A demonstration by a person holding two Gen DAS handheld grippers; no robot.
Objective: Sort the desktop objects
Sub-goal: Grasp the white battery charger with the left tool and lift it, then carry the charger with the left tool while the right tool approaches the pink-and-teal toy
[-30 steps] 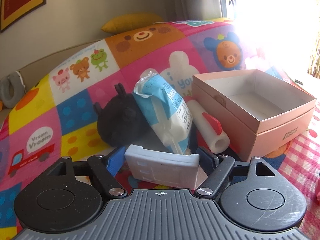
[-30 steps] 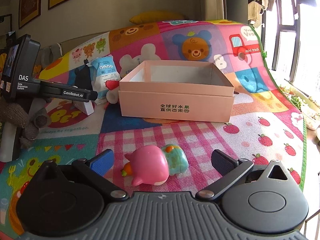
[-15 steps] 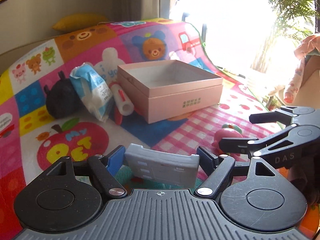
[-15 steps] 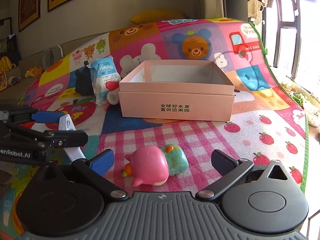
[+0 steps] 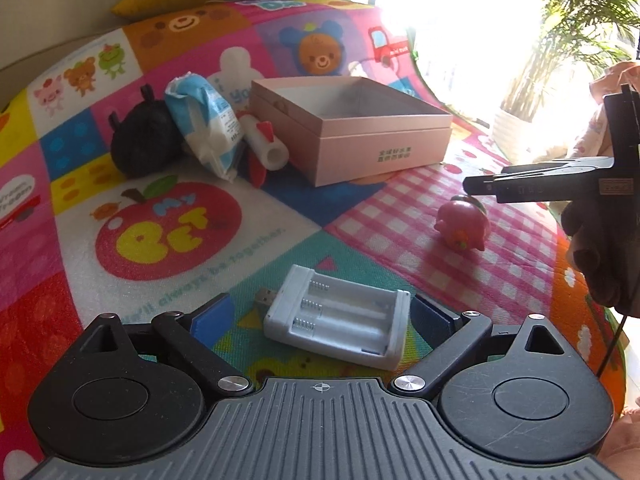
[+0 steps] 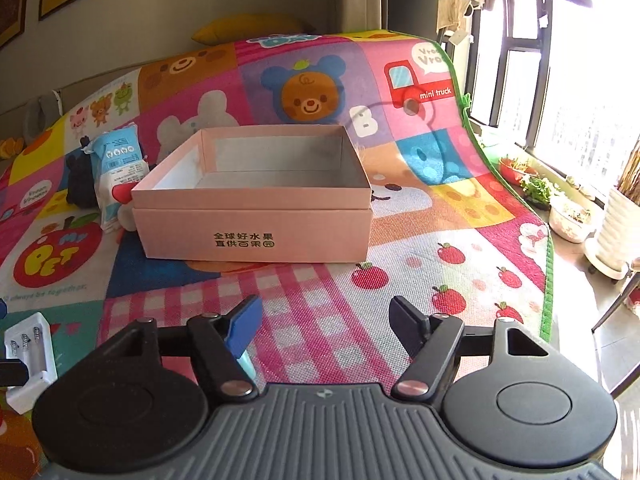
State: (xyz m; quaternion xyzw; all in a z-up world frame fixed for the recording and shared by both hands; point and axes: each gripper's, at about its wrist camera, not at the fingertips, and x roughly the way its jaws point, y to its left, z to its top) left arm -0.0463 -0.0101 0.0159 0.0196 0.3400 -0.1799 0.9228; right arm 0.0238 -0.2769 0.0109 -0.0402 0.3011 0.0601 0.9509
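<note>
Left wrist view: the left tool (image 5: 320, 314) is spread wide around a white battery charger (image 5: 338, 322) lying flat on the play mat (image 5: 280, 236), bottom centre. A pink pig toy (image 5: 463, 227) lies at right, under the right tool (image 5: 472, 187).

Right wrist view: the right tool (image 6: 326, 320) is wide, holding nothing. The pig is hidden here. Pink box (image 6: 252, 208), centre, bears Chinese print; the mat reads "mini truck".
</note>
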